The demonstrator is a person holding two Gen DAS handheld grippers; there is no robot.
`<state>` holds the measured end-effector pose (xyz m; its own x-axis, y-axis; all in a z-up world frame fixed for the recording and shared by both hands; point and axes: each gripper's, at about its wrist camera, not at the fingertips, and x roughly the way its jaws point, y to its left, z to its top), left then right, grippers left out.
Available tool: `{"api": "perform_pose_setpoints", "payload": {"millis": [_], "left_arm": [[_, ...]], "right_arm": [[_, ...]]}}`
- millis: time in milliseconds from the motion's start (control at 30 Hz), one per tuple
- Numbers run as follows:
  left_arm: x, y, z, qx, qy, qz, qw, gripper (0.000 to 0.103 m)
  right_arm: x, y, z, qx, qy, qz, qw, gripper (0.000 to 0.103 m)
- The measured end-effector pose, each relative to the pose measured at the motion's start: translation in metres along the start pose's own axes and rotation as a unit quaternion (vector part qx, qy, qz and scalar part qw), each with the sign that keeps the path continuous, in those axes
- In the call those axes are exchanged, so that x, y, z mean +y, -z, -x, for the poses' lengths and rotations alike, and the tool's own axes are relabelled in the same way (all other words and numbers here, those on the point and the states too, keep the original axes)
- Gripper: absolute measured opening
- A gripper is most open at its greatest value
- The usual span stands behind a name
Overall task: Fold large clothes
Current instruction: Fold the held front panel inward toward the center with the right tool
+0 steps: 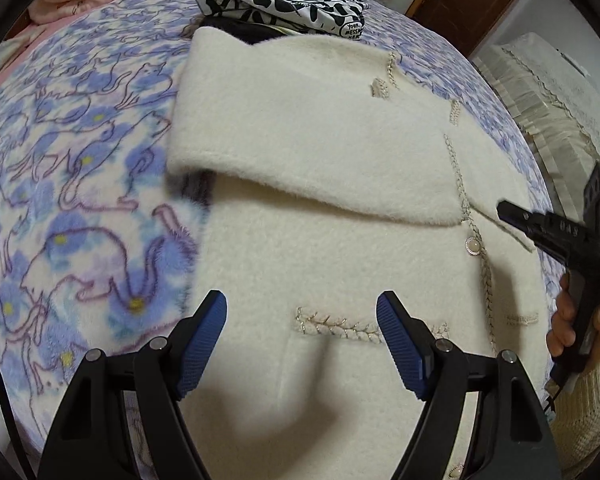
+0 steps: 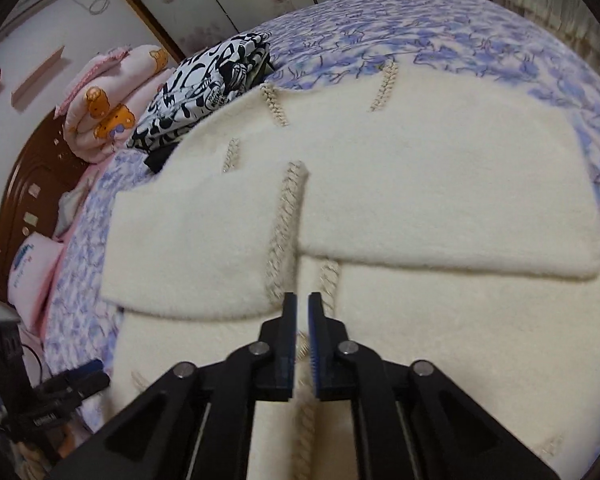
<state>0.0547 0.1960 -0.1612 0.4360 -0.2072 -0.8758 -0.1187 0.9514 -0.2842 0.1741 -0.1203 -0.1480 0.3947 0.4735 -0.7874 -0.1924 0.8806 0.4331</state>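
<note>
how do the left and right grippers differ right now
The left gripper has its jaws spread wide, with nothing between them; the right gripper has its jaws nearly closed, a slim gap left. The left gripper hovers over the pocket area of the cream coat; the right gripper sits over the braided front trim, between the two folded-in sleeves. Both have black frames and blue ribbed pads.

left gripper [image 1: 302, 340]: fingers spread wide | right gripper [image 2: 302, 312]: fingers nearly closed, narrow gap
</note>
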Motion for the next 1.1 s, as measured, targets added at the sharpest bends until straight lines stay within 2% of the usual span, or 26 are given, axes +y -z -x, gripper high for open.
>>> {"api": "perform_pose_setpoints", "payload": {"millis": [67,100,333,400,433,533,600,667,733,867,967,1067,1100], "left_arm": [[-0.002,-0.003,0.0,-0.001,-0.005,-0.004,1.0,0.076],[-0.001,-0.004,-0.001,-0.002,-0.007,-0.006,1.0,0.076],[0.009,-0.012,-0.007,-0.001,-0.018,0.008,0.9998,0.076],[0.013,-0.014,-0.008,-0.001,-0.02,0.014,0.9997,0.076],[0.014,-0.015,-0.009,-0.003,-0.021,0.016,0.9996,0.076],[0.014,-0.017,-0.01,-0.007,-0.025,0.017,0.9995,0.076],[0.013,-0.018,-0.011,-0.009,-0.026,0.019,0.9994,0.076],[0.012,-0.019,-0.012,-0.01,-0.023,0.021,0.9995,0.076],[0.011,-0.021,-0.013,-0.01,-0.018,0.02,0.9996,0.076],[0.004,-0.02,-0.014,-0.012,-0.018,0.005,0.9998,0.076],[0.001,-0.019,-0.016,-0.013,-0.024,-0.007,0.9996,0.076],[0.001,-0.02,-0.018,-0.012,-0.025,-0.008,0.9996,0.076],[0.001,-0.022,-0.018,-0.012,-0.025,-0.008,0.9996,0.076]], "right_arm": [[0.005,-0.01,-0.015,0.008,-0.009,-0.005,1.0,0.034],[0.006,-0.016,-0.026,0.018,-0.012,-0.007,1.0,0.038],[0.017,-0.027,-0.075,0.065,-0.005,-0.006,0.998,0.042],[0.031,-0.027,-0.076,0.069,0.002,0.019,0.997,0.031],[0.041,-0.027,-0.072,0.07,-0.001,0.041,0.997,0.014],[0.067,-0.036,-0.035,0.021,-0.028,0.083,0.996,0.014],[0.079,-0.051,-0.002,-0.033,-0.044,0.098,0.994,0.014],[0.081,-0.066,0.025,-0.082,-0.043,0.104,0.99,0.014],[0.08,-0.082,0.039,-0.12,-0.021,0.112,0.986,0.014],[0.051,-0.101,0.046,-0.141,0.023,0.093,0.985,0.014],[0.015,-0.096,0.038,-0.139,0.061,0.054,0.987,0.014],[-0.034,-0.083,0.013,-0.101,0.099,-0.009,0.99,0.014],[-0.053,-0.075,0.001,-0.072,0.108,-0.039,0.991,0.014]]}}
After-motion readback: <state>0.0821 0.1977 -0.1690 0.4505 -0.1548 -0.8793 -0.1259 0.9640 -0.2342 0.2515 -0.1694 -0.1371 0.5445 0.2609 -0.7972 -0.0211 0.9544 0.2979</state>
